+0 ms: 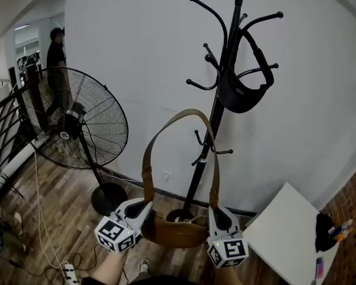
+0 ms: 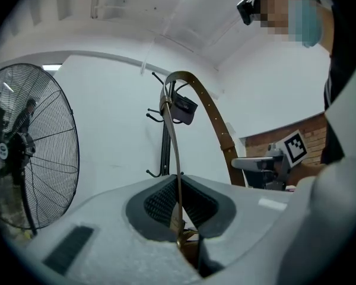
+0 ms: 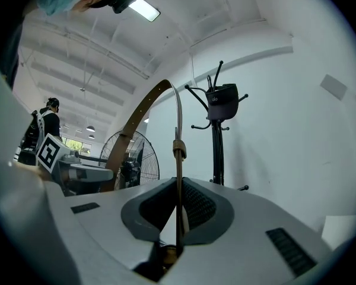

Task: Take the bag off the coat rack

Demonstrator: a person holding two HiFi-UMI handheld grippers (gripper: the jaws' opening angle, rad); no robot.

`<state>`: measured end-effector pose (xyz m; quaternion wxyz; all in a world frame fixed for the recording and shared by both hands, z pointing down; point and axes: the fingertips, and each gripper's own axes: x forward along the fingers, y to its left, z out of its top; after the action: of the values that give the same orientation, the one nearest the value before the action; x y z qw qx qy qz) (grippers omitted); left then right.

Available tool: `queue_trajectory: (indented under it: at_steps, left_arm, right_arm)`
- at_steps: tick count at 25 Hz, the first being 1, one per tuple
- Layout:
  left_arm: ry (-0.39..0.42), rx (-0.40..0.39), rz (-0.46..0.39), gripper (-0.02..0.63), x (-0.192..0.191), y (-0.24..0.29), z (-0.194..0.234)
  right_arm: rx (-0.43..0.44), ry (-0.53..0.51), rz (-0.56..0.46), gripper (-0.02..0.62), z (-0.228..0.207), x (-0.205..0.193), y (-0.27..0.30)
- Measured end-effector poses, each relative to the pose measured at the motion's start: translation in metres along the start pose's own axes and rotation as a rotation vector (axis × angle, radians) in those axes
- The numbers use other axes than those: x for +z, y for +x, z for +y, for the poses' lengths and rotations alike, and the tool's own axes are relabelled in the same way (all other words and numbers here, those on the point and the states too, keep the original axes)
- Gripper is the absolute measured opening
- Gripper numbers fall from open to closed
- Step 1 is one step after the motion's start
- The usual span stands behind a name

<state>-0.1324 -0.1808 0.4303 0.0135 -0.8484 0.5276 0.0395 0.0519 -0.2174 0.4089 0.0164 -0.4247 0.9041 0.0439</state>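
Note:
A brown leather bag (image 1: 175,233) hangs low in front of me, off the black coat rack (image 1: 216,117). Its strap (image 1: 181,113) arches up between my two grippers. My left gripper (image 1: 143,209) is shut on the strap's left end. In the left gripper view the strap (image 2: 210,114) runs up out of the closed jaws of the left gripper (image 2: 179,209). My right gripper (image 1: 216,215) is shut on the right end, and in the right gripper view the strap (image 3: 179,159) stands edge-on in the right gripper (image 3: 179,218). A small black bag (image 1: 240,94) still hangs on the rack's upper hooks.
A large standing fan (image 1: 77,120) is to the left of the rack. A white table (image 1: 288,233) sits at lower right by a brick wall. A power strip (image 1: 68,272) and cable lie on the wood floor. A person (image 1: 56,58) stands far back left near a railing (image 1: 6,129).

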Motion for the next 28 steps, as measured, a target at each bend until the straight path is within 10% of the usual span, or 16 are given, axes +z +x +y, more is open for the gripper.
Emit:
queue_trajectory:
  at_steps: [28]
  left_arm:
    - [-0.064,0.067,0.110,0.017,-0.062,-0.028,-0.056]
  right_arm:
    - [0.040,0.045,0.110,0.026,-0.002,-0.064,-0.055]
